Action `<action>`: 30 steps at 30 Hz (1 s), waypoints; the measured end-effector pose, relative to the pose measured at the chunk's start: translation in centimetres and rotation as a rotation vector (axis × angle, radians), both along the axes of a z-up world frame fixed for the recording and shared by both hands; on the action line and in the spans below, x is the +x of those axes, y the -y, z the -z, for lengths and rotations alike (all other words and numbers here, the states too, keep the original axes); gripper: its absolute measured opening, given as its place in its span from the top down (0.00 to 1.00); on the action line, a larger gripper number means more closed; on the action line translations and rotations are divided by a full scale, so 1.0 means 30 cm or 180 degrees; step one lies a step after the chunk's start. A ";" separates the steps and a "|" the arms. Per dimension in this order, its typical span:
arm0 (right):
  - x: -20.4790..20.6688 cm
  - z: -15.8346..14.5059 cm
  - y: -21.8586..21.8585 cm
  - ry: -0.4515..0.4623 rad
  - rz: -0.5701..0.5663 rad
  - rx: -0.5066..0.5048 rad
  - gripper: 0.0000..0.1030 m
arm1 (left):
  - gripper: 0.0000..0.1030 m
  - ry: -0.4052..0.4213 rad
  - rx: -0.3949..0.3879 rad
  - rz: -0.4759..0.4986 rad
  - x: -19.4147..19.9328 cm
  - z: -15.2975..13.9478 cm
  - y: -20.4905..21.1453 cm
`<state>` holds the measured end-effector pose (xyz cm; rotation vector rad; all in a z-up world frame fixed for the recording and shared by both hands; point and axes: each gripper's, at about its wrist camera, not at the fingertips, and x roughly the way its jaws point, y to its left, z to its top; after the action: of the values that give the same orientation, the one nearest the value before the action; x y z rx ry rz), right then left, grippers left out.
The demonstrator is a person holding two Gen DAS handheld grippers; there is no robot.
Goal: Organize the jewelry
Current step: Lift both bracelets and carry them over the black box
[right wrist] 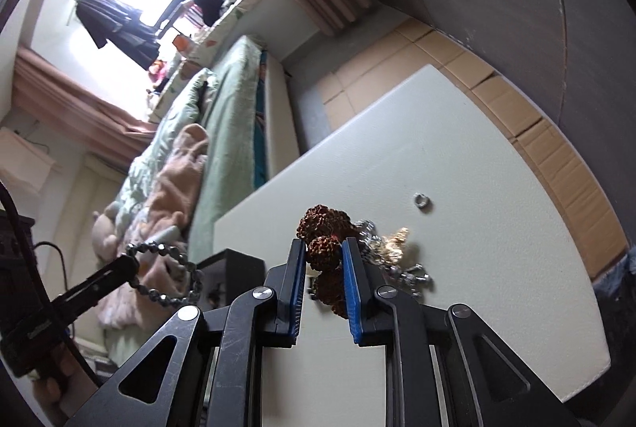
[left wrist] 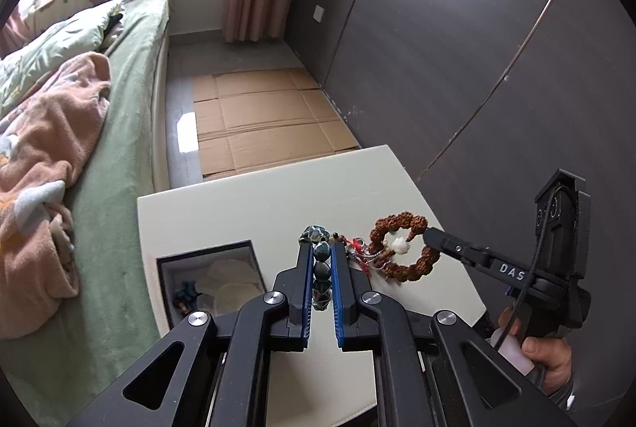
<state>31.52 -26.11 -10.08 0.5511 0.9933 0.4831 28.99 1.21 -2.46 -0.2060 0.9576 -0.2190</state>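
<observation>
Bedside, a white table (left wrist: 246, 204) held an open box (left wrist: 206, 276) near its left edge. Both grippers were clamped on bracelets — left gripper (left wrist: 321, 260) on dark stone beads (left wrist: 321, 268), right gripper (right wrist: 324, 256) on brown seed beads (right wrist: 324, 248). Red cord and chain (left wrist: 357, 248) beside them could snag or drag

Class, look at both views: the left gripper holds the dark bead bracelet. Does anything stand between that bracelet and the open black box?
Nothing visible does. The left gripper holds the dark bead bracelet above the white table, and the open black box lies just to its left, top uncovered.
</observation>
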 end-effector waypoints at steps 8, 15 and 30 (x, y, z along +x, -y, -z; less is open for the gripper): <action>-0.014 -0.123 -0.081 0.0201 -0.0236 0.0224 0.81 | 0.91 0.0082 -0.0186 -0.0208 -0.048 -0.033 -0.118; -0.018 -0.208 -0.168 0.0351 -0.0439 0.0341 0.81 | 0.91 0.0156 -0.0316 -0.0344 -0.072 -0.031 -0.216; -0.012 -0.359 -0.406 0.0621 -0.0830 0.0347 0.81 | 0.91 0.0240 -0.0626 -0.0538 -0.090 0.031 -0.358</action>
<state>31.16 -13.92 0.70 0.4632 0.8582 0.8120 26.29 11.94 -3.39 -0.4546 0.8387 -0.1642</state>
